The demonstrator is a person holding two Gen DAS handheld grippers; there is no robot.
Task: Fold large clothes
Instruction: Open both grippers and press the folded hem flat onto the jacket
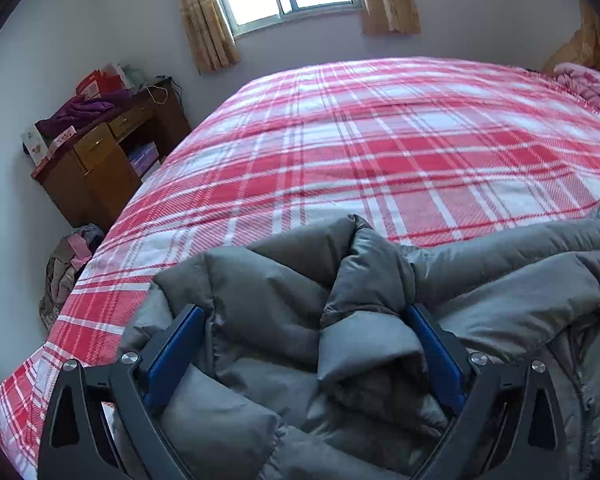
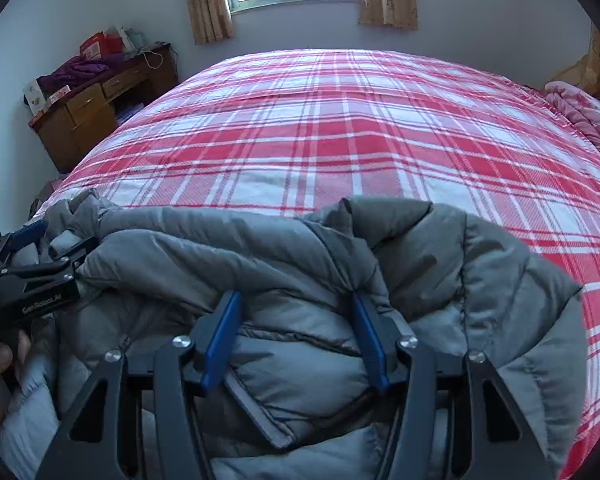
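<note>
Both tongs, left [image 1: 306, 314] and right [image 2: 296, 300], pinching bunched folds of soft, puffy, slippery grey quilted down jacket [image 2: 300, 248] near red-plaid bed's [image 2: 340, 120] front edge.

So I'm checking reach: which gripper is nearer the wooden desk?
Left. The left gripper grips the jacket on the desk side of the bed; the right gripper is farther away.

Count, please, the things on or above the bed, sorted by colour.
Grey: 1, the puffer jacket
Pink: 1, the quilt
Black with blue pads: 2, the left tongs and the right tongs
Total: 4
</note>
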